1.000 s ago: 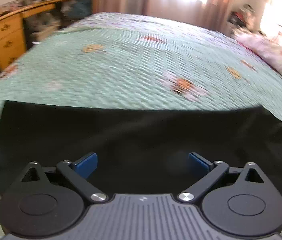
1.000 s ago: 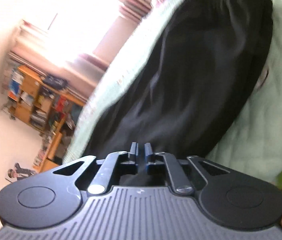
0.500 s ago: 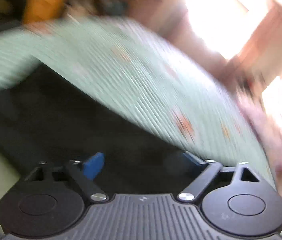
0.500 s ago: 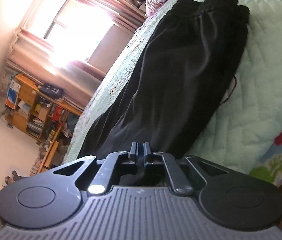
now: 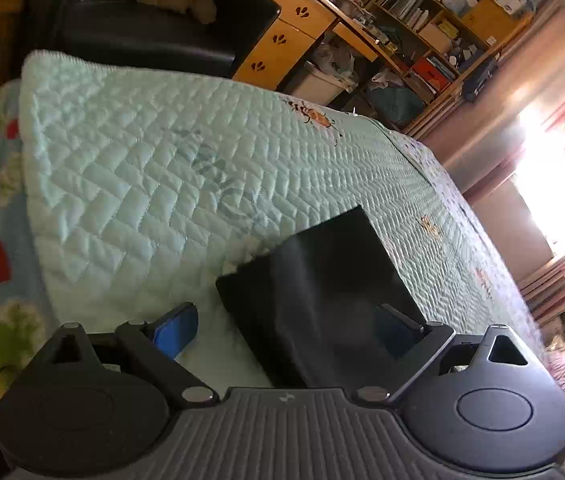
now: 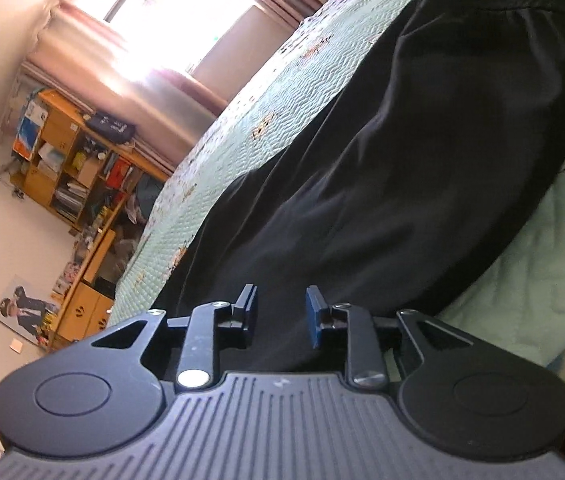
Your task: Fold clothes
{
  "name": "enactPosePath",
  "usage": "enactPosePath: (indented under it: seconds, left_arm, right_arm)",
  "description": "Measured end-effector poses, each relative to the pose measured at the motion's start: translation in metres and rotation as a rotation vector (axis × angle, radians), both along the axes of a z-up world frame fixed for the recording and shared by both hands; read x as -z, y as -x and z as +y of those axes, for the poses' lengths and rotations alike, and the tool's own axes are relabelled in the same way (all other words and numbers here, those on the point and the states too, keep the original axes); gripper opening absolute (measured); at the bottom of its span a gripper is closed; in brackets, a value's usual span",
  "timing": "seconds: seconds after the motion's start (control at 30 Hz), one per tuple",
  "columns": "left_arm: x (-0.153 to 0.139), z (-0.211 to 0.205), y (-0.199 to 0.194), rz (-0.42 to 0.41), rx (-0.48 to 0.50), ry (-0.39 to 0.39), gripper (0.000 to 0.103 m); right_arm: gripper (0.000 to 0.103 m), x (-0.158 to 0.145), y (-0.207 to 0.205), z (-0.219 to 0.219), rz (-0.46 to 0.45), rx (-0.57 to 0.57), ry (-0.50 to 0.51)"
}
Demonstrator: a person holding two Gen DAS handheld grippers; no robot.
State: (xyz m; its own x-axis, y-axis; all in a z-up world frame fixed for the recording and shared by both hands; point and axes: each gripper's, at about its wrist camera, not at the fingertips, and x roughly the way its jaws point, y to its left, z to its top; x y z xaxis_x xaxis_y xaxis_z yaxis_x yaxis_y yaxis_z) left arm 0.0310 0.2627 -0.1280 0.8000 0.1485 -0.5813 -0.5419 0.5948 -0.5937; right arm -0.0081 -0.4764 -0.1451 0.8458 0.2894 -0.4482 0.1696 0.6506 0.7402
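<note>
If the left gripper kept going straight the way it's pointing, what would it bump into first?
Probably the black garment: its end lies between the open left gripper fingers, on the green quilt. Depth is hard to judge.

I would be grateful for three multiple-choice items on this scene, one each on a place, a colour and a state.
1. Where does the garment lie?
A. On a desk
B. On the quilt
C. On the floor

2. What colour is the garment?
A. Black
B. Red
C. White

3. How do the left gripper's jaws stand?
A. Shut on the quilt
B. Shut on a book
C. Wide open, a garment corner between them

Key: 1 B, the dark cloth is spread over the green quilt; 2 A, it shows black in both views; 3 C, the blue pads stand far apart and do not press on the cloth.
</note>
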Motion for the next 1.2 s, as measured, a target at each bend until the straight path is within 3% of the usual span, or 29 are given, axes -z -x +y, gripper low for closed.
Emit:
enactPosePath:
  seconds: [0.13,0.37,0.4,0.47,0.6,0.67,0.73,0.87,0.97,1.2]
  left_arm:
    - [0.007,0.01,-0.009,-0.066,0.031,0.039,0.1]
    - [0.021,0.026,-0.015,-0.18,0.063,0.087,0.097]
    - [0.022,0.026,-0.017,-0.167,0.069,0.077,0.094]
    - [0.022,0.025,-0.022,-0.141,0.082,0.057,0.07]
    - [0.019,0.024,-0.028,-0.092,0.095,0.033,0.047]
    - [0.018,0.024,-0.028,-0.068,0.086,0.034,0.029]
    - [0.012,0.021,-0.028,-0.053,0.085,0.016,0.022]
    - [-0.017,0.003,-0.03,-0.04,0.088,-0.083,0.019]
    - [-0.038,-0.01,-0.029,-0.068,0.094,-0.085,0.017]
    - [-0.117,-0.083,-0.06,-0.175,0.277,-0.2,0.016]
  right_arm:
    - [0.03,-0.009,-0.01,0.012,0.019,-0.006,0.021]
    - [0.035,-0.015,-0.018,0.02,0.037,-0.025,0.04]
    - [0.035,-0.015,-0.018,0.021,0.037,-0.029,0.042]
    - [0.036,-0.016,-0.018,0.022,0.034,-0.034,0.043]
    - [0.038,-0.015,-0.015,0.021,0.023,-0.038,0.039]
    - [0.038,-0.013,-0.011,0.019,0.016,-0.035,0.032]
    - [0.038,-0.013,-0.008,0.016,0.005,-0.029,0.023]
    - [0.038,-0.009,-0.002,0.01,-0.018,-0.021,0.004]
    - [0.038,-0.008,-0.001,0.011,-0.042,-0.038,-0.013]
    - [0.038,-0.006,0.003,0.005,-0.087,-0.026,-0.047]
